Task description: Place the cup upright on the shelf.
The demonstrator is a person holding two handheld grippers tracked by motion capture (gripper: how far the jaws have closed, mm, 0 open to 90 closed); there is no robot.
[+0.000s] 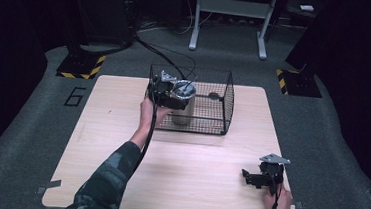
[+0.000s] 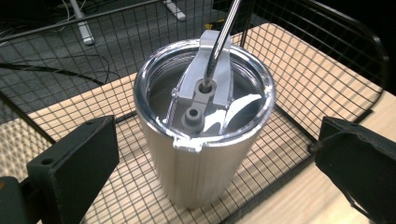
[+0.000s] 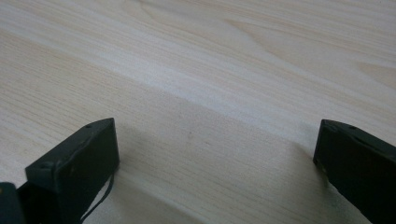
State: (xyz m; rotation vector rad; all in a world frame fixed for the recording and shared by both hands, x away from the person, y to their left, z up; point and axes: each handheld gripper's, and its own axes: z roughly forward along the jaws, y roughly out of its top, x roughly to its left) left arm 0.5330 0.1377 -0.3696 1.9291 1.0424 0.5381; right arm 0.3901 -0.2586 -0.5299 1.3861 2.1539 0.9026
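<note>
At the left of the high view, a person's forearm in a camouflage-patterned sleeve (image 1: 110, 176) reaches forward across the pale wooden counter (image 1: 121, 129) and holds the left gripper (image 1: 166, 97) over the near-left corner of a black wire-mesh basket (image 1: 226, 107). The basket stands at the far middle of the counter, open at the top. Inside it, in its left part, a ribbed silver metal tumbler (image 2: 201, 163) stands upright on the mesh floor, close to the near wall. The left gripper view looks down on it: a clear plastic lid (image 2: 205, 100) with a grey slider sits on the tumbler, and a thin metal straw (image 2: 222, 37) rises out of a hole in that slider, leaning slightly to the upper right. The left gripper's black jaws are spread wide, one on each side of the tumbler's lower half and apart from its wall, so they grip nothing.

Further right, near the front right corner of the counter, the person's other hand holds the right gripper (image 1: 253, 179) low over bare wood, well apart from the basket, with a grey three-cornered plate on top. In the right gripper view its jaws are likewise spread wide, with just wood grain between them and their shadow on the surface below.
</note>
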